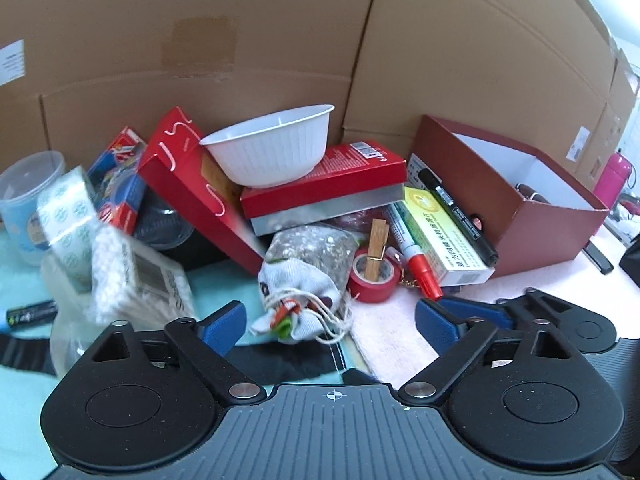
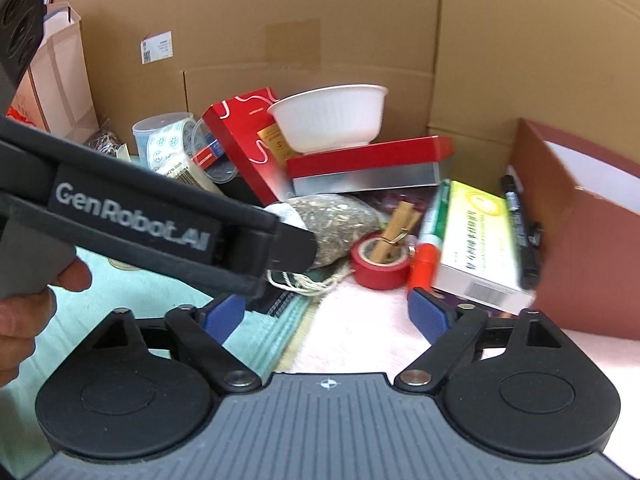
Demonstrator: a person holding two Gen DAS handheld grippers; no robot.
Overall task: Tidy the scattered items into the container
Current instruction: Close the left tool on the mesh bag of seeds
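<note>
The dark red open box (image 1: 516,208) stands at the right, also in the right wrist view (image 2: 580,236). Scattered items lie left of it: a yellow medicine carton (image 1: 444,236), a black marker (image 1: 460,216), a red-capped marker (image 1: 412,252), a red tape roll (image 1: 374,276) with a wooden clothespin (image 1: 377,248), a seed bag (image 1: 312,246) and a white drawstring pouch (image 1: 296,300). My left gripper (image 1: 330,322) is open, the pouch just ahead between its fingers. My right gripper (image 2: 328,314) is open and empty, short of the tape roll (image 2: 380,264).
A white bowl (image 1: 276,144) rests on a red and silver box (image 1: 324,184), with a leaning red box (image 1: 192,184), plastic cups (image 1: 28,196), cotton swabs (image 1: 132,272) and a battery (image 1: 32,312) to the left. Cardboard walls (image 1: 280,40) stand behind. The left gripper body (image 2: 140,216) crosses the right view.
</note>
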